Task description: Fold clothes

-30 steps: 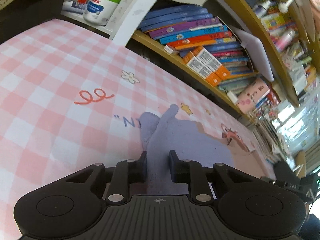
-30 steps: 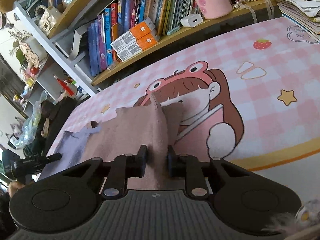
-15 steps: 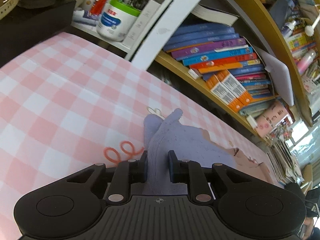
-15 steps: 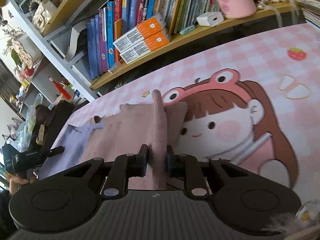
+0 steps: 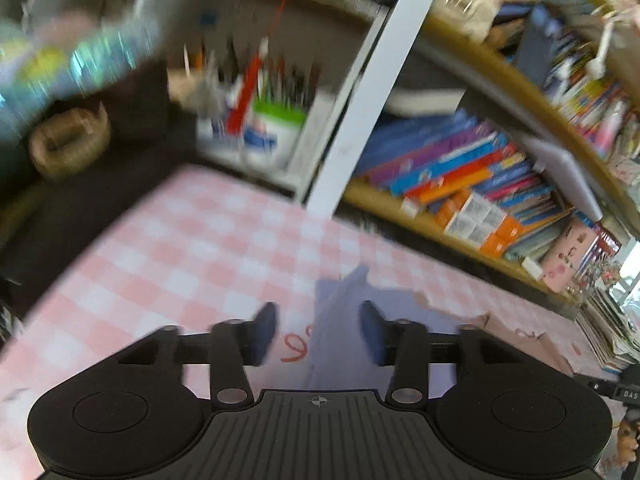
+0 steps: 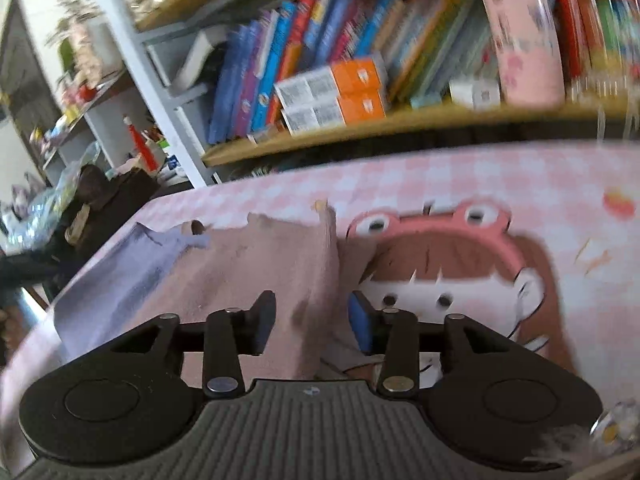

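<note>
Left gripper [image 5: 318, 334]: jaws spread wide, holding nothing; a raised ridge of the lilac cloth [image 5: 340, 320] stands between the fingers without touching either pad.
Right gripper [image 6: 311, 322]: likewise spread apart and empty; the upright crease of the dusty-pink cloth [image 6: 280, 264] sits in the gap, nearer the right finger.
Garment position: it lies on the desk [image 5: 168, 248], lilac part towards the left gripper, pink part towards the right, with its far edge close to the bookshelf [image 6: 360, 120] side of the desk.
Materials: the garment looks soft and matte, like brushed knit or fleece, limp enough to slump yet thick enough to hold a pinched ridge. The desk covering is a smooth printed sheet in pink and white checks with a cartoon girl in a frog hat [image 6: 436, 248].
Shapes: the far edge of the garment is ragged in outline, with small peaks and a curled tab; the lilac panel lies flatter than the pink one.
Risk, creases: I judge the two ridges may stay as wrinkles unless smoothed, spoiling a flat fold.
Risk, slip: the slick covering could let the cloth slide if pushed sideways.
Risk, blur: both views are smeared, so exact edge alignment cannot be confirmed.
</note>
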A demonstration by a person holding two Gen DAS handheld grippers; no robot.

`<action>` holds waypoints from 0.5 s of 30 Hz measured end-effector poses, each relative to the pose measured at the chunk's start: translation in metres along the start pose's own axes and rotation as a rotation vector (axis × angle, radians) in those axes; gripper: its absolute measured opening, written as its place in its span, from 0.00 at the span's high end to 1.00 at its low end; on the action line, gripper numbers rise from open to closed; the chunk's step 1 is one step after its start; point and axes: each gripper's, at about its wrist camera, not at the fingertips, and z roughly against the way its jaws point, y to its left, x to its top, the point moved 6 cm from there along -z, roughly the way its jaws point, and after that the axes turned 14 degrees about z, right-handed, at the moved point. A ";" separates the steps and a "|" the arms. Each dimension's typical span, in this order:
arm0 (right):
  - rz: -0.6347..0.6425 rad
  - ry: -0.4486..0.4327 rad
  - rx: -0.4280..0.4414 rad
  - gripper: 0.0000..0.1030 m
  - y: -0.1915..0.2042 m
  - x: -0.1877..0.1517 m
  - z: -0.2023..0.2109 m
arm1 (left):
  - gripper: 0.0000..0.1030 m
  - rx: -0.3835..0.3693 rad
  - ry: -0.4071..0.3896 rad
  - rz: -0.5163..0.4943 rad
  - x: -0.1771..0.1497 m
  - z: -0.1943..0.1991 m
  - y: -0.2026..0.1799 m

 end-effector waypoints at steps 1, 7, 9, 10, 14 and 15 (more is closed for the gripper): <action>0.040 -0.014 -0.008 0.59 0.001 0.002 0.004 | 0.25 -0.002 -0.026 -0.004 -0.001 0.014 -0.003; 0.253 -0.066 0.028 0.55 0.021 0.006 0.019 | 0.12 0.023 -0.069 0.052 -0.023 0.065 -0.007; 0.304 -0.073 0.069 0.54 0.030 0.004 0.020 | 0.12 0.042 -0.079 0.093 -0.034 0.072 -0.003; 0.329 -0.077 0.090 0.53 0.034 0.003 0.020 | 0.12 0.049 -0.087 0.113 -0.039 0.076 -0.002; 0.401 -0.071 0.154 0.49 0.045 -0.003 0.022 | 0.12 0.069 -0.079 0.198 -0.055 0.079 0.004; 0.420 -0.065 0.166 0.48 0.047 -0.006 0.022 | 0.12 0.069 -0.073 0.227 -0.060 0.077 0.005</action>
